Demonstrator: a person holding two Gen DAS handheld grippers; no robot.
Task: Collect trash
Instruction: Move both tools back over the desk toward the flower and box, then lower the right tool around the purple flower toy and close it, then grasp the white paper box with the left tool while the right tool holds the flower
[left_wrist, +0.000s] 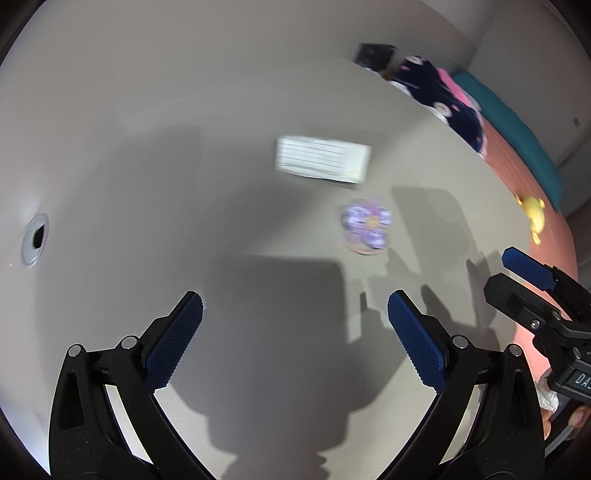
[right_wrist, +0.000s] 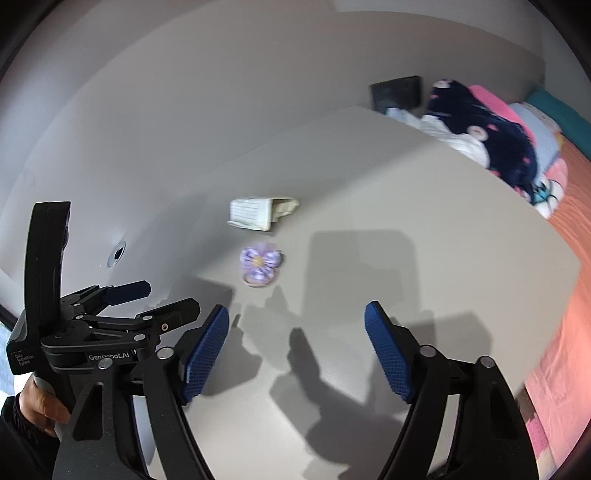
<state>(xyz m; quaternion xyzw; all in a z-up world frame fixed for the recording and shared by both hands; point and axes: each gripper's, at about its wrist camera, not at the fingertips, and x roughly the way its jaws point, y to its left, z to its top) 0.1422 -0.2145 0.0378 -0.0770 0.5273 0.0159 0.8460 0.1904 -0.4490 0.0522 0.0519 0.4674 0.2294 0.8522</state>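
We hold both grippers above a pale grey table (right_wrist: 424, 206), each tilted down toward it. The left gripper (left_wrist: 295, 332) has its blue fingers (left_wrist: 177, 339) standing wide, with only bare table and shadow between them. The right gripper (right_wrist: 297, 347) likewise has its fingers (right_wrist: 388, 354) well apart and nothing between them; no pad touches anything. The trash lies ahead of both pairs of fingers, well apart from the tips: a crumpled piece of lined paper (right_wrist: 258, 214), folded over on itself, sits on the table near the wall side, and just beside it, nearer to us, lies a small purple flower-shaped thing (right_wrist: 260, 264) with a yellow centre. In the left wrist view the lined paper (left_wrist: 323, 158) and the purple flower-shaped thing (left_wrist: 365, 227) are blurred and lie beyond the fingers, slightly toward the right finger's side. In the right wrist view both lie ahead and toward the left finger's side. A round cable hole (left_wrist: 37, 238) is set in the table at the left. Past the table's far edge a bed (right_wrist: 565, 295) with an orange cover carries dark patterned fabric (right_wrist: 491, 136).
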